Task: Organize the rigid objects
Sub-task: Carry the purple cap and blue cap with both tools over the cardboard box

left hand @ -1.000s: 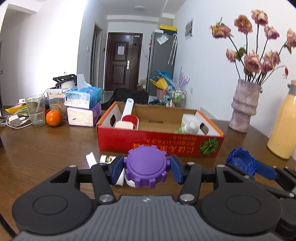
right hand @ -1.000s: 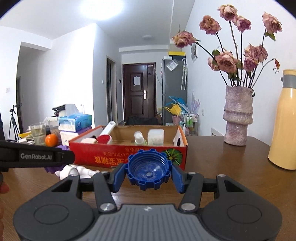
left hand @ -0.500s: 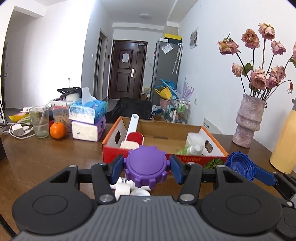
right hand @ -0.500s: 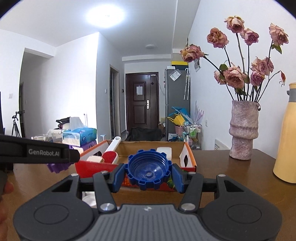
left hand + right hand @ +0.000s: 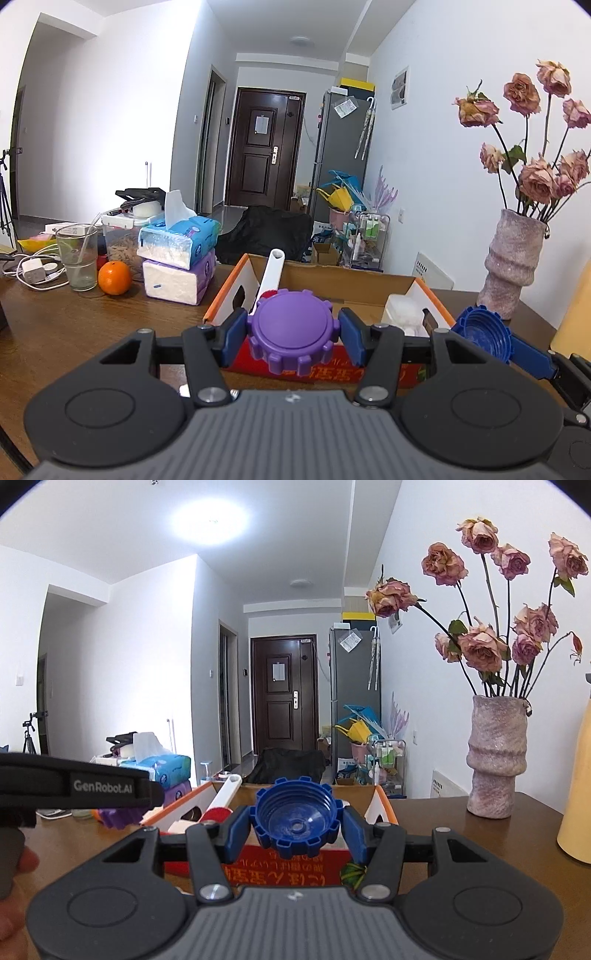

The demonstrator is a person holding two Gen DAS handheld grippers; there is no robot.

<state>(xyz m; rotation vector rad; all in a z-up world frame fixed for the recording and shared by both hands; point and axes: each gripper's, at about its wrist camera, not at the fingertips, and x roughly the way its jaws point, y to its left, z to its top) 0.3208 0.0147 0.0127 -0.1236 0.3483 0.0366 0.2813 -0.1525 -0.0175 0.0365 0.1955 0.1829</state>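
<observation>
My left gripper (image 5: pixel 292 332) is shut on a purple toothed cap (image 5: pixel 291 326), held above the near wall of a red and orange cardboard box (image 5: pixel 413 373). My right gripper (image 5: pixel 296 821) is shut on a blue toothed cap (image 5: pixel 295 818), hollow side facing me, also above the box's near wall (image 5: pixel 288 867). The blue cap also shows at the right of the left wrist view (image 5: pixel 484 338). Inside the box are a white tube with a red part (image 5: pixel 271 275) and a white container (image 5: pixel 402 314).
Brown wooden table (image 5: pixel 74 325) holds stacked tissue packs (image 5: pixel 177 254), an orange (image 5: pixel 114 277), a glass (image 5: pixel 77 254) and chargers at left. A pink vase of dried roses (image 5: pixel 495 764) and a yellow flask (image 5: pixel 576 812) stand at right.
Both grippers have risen and moved forward with their caps, from low in front of the box to above its near wall. White objects on the table have dropped out of view.
</observation>
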